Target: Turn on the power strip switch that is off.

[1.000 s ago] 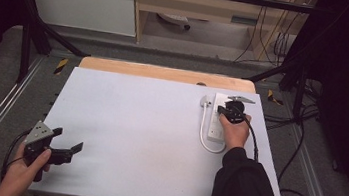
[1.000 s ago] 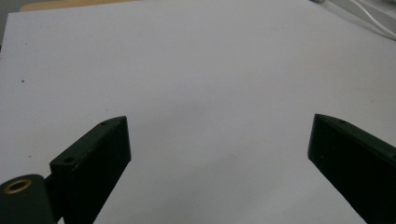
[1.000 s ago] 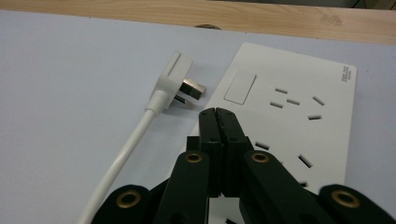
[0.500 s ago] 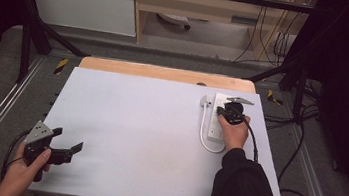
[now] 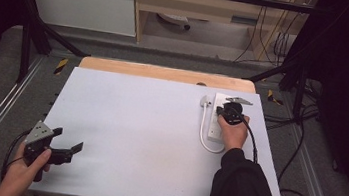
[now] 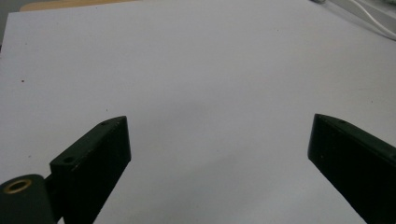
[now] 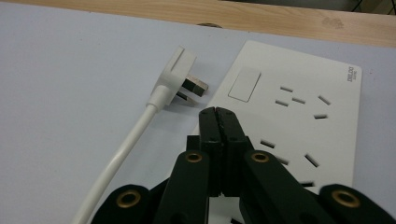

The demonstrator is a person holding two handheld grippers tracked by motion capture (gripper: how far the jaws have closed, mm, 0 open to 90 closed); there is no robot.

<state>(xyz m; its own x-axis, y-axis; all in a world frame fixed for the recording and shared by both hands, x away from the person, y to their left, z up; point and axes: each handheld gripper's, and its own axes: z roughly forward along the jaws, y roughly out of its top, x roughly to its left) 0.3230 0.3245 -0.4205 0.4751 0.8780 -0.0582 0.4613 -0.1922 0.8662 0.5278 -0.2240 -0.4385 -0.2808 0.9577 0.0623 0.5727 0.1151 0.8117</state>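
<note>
Desk (image 5: 147,140): white top, bare across the middle and left. Nothing there for me to knock.
Strip (image 7: 299,116): white power strip lying flat near the right edge, toward the far right corner. It is not fixed down that I can see, so a push from my closed tips could slide it toward the far edge.
Cable (image 7: 116,158): white, loops from the strip's near end along its left side. If I sweep left I could drag it and pull the plug away.
Plug (image 7: 180,77): lies loose on the desk just left of the strip's far end, pins pointing toward the strip, not in any socket. It may skid if I nudge it before I have a hold.
Right claw (image 7: 217,116): 2 jaws pressed together, pinching nothing, tips over the strip's left edge. I judge I must spread them before reaching for the plug.
Left claw (image 6: 219,140): spread wide, empty, near the desk's near left corner, well apart from the strip; little risk.
</note>
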